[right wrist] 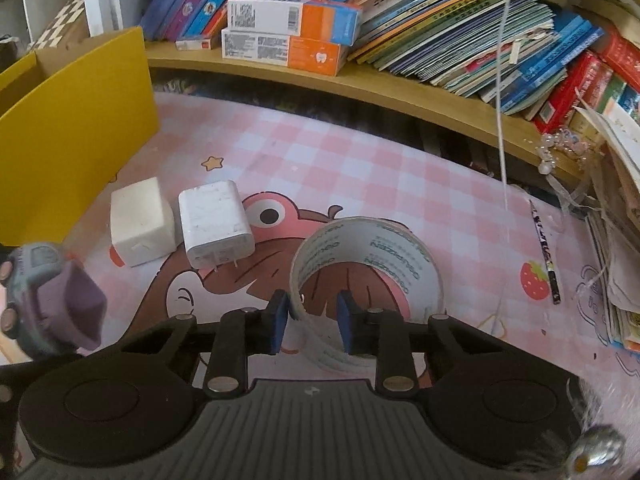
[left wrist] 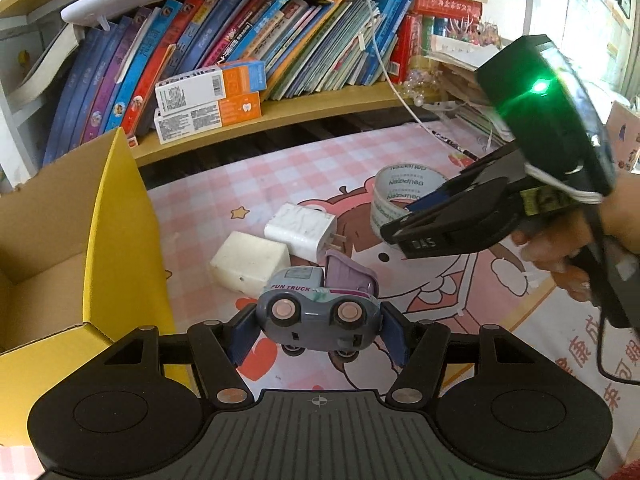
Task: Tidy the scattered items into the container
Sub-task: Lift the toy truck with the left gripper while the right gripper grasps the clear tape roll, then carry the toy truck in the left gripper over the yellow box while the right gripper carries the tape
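My left gripper [left wrist: 319,330] is shut on a grey toy truck [left wrist: 316,308] with a purple dump bed, held off the mat by its sides; the truck [right wrist: 52,292] also shows at the left edge of the right wrist view. A yellow cardboard box [left wrist: 116,240] stands open just to its left. My right gripper [right wrist: 313,316] straddles the near wall of a clear tape roll [right wrist: 400,264], one finger outside and one inside, with a gap still showing at the inner pad. A white block [right wrist: 140,224] and a white charger [right wrist: 216,224] lie side by side between box and tape.
A wooden shelf edge [right wrist: 360,88] with leaning books and two orange-and-white cartons [right wrist: 288,32] runs along the back of the pink checked mat [right wrist: 360,184]. A pencil [right wrist: 544,256] and stacked papers lie at the right. A white cord [right wrist: 502,120] hangs down.
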Tool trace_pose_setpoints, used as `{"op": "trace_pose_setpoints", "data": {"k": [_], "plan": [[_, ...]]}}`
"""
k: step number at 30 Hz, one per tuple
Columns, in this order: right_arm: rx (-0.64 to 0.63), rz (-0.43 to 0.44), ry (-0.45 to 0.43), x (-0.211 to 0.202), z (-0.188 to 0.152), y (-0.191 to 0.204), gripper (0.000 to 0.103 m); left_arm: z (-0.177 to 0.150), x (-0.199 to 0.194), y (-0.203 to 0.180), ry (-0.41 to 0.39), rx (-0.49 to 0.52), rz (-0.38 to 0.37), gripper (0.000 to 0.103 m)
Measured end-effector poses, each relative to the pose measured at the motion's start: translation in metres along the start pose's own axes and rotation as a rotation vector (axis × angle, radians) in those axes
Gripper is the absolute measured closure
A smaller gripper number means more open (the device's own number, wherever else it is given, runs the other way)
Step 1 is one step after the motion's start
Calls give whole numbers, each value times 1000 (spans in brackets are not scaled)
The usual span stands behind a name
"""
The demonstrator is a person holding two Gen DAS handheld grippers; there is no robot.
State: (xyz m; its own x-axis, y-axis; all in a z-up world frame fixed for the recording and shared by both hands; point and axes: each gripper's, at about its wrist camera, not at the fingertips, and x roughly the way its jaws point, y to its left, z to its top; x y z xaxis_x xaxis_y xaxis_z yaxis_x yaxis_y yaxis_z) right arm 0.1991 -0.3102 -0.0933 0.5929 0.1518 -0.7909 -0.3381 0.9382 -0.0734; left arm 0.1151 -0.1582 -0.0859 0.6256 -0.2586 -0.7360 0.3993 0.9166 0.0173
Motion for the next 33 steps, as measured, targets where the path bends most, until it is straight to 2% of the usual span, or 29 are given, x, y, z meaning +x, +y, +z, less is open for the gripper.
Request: {"op": "trace_pose_setpoints", "data": {"k": [9,18,33], "plan": [[-5,36,34,3,-5,3,94,0,-9,-1,-16,4,-6,39],[56,58,3,-21,-18,8,94,-1,-18,-1,-30,9,-9,39],[189,108,-85,-93,-42,23,94,-3,-48,-7,-83,25,-24,39]]}}
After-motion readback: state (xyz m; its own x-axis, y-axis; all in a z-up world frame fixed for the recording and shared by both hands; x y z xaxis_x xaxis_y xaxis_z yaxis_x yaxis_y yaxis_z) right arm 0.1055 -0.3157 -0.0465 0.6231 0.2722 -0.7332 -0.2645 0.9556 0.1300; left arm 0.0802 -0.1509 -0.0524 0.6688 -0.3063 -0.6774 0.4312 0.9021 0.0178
